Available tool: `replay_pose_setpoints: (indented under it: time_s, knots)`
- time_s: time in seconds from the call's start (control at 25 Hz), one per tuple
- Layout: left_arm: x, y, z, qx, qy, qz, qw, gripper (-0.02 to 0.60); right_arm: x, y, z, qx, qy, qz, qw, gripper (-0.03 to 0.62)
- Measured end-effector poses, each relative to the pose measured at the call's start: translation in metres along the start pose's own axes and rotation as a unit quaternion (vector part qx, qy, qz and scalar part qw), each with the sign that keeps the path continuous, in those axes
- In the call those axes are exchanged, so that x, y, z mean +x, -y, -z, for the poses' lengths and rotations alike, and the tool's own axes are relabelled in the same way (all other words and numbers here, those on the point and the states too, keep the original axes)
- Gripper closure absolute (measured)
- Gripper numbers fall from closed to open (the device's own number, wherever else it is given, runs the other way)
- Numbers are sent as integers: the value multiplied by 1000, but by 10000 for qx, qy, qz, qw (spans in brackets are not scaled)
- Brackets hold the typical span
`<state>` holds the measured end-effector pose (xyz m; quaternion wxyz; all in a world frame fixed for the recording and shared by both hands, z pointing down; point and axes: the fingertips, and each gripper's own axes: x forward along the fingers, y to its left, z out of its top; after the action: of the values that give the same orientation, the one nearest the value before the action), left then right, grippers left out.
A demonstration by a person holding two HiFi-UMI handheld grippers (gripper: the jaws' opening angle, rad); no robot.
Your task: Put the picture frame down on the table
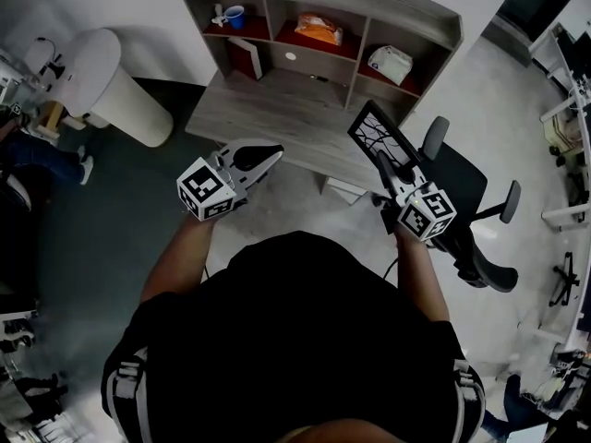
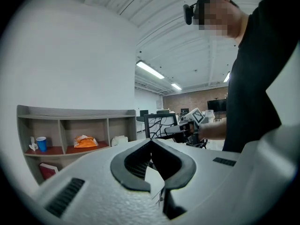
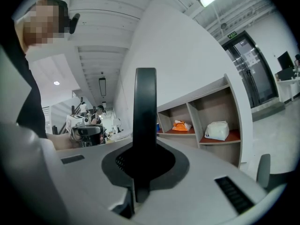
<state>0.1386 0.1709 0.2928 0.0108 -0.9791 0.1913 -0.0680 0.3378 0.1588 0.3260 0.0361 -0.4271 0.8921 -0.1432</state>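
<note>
**Frame clamped in my right fingers, just off the desk's front right edge**

The grey wooden desk point(image 1: 268, 109) with its shelf hutch stands ahead of me. A black office chair point(image 1: 459, 185) sits at its right side. The black picture frame point(image 1: 374, 132), with a branching line pattern on its face, is held tilted in the air by the desk's front right edge, not lying on the top. My right gripper point(image 1: 382, 164) has its fingers closed tight on the frame; its own view shows the frame's edge standing upright between them. My left gripper point(image 1: 274, 153) hovers near the desk's front edge, fingers together with nothing between them. In the hutch are an orange packet point(image 1: 319, 30), a white pack point(image 1: 390, 63) and a blue cup point(image 1: 235, 15).
</note>
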Motion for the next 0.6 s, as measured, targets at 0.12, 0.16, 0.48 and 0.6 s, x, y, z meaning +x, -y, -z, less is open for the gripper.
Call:
replay_pose_setpoints:
  time_s: [0.12, 0.16, 0.48, 0.6]
  knots:
    - [6, 5, 4, 49, -138, 38, 9999, 565, -3, 6, 3, 13, 19, -12, 10000, 579]
    - [6, 5, 5, 46, -174, 38, 9998, 565, -3, 9, 4, 25, 33, -3, 10000, 579]
    - [13, 1, 0, 78, -214, 92, 9997, 565, -7, 15, 8, 73, 76, 51, 9999, 579]
    - [16, -3, -1, 93, -137, 129, 9998, 565, -6, 16, 10, 70, 53, 109, 9999, 579]
